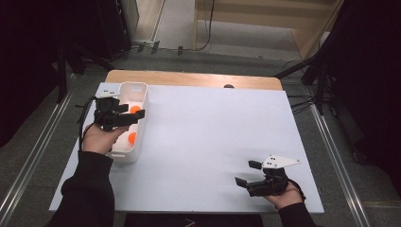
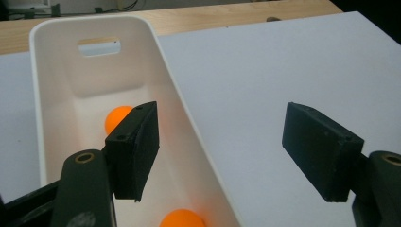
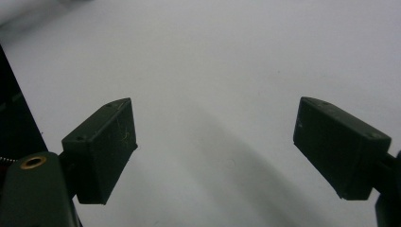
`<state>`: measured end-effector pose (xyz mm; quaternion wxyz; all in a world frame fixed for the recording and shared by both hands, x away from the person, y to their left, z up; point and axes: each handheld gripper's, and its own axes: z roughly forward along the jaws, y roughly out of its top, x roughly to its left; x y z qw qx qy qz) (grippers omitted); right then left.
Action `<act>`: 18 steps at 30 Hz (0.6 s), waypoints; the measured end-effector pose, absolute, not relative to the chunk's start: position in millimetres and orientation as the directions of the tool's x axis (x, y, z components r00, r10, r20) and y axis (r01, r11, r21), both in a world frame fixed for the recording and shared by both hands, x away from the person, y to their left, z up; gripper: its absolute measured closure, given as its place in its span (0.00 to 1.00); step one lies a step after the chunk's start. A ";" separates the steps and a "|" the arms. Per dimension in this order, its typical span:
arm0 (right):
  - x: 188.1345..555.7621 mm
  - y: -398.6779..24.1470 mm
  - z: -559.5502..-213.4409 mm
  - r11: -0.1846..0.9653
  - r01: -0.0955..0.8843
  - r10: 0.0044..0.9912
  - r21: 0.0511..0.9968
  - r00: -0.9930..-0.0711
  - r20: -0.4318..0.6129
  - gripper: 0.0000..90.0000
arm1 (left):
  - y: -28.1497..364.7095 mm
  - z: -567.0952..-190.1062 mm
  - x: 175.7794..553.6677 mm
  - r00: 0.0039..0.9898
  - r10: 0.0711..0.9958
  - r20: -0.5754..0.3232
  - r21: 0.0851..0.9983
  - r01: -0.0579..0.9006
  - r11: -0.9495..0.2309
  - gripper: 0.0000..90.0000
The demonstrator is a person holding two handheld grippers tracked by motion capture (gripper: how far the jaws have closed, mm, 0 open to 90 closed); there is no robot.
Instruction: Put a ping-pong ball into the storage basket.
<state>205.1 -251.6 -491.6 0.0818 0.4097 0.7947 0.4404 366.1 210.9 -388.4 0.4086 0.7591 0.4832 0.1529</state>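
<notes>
Running from the near-left part of the table toward its far edge, the long white plastic bin (image 1: 140, 124) lay with its long axis pointing away from the person, its handle cut-out at the far end wall. Two small orange balls (image 1: 135, 109) sat apart on its floor, one toward the middle and one nearer the person. The left gripper (image 1: 134, 110) hung over the bin's right wall with its jaws spread wide and nothing between them; in the left gripper view one jaw stood over the inside of the bin and the other over the pale grey table sheet (image 1: 203, 137). Well apart, at the near right, the right gripper (image 1: 247, 172) sat low over the bare sheet, jaws wide and empty.
</notes>
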 end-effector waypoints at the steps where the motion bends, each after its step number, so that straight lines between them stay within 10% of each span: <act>1: 205.1 -251.5 -491.7 0.276 0.579 0.724 0.767 -0.650 0.231 0.14 | 210.6 -388.1 365.6 0.493 0.854 -0.167 0.770 0.606 -0.200 0.32; 18: 204.4 -252.3 -491.4 0.268 0.582 0.726 0.768 -0.645 0.236 0.14 | 196.7 -381.9 349.3 0.600 0.783 -0.165 0.773 0.572 -0.275 0.32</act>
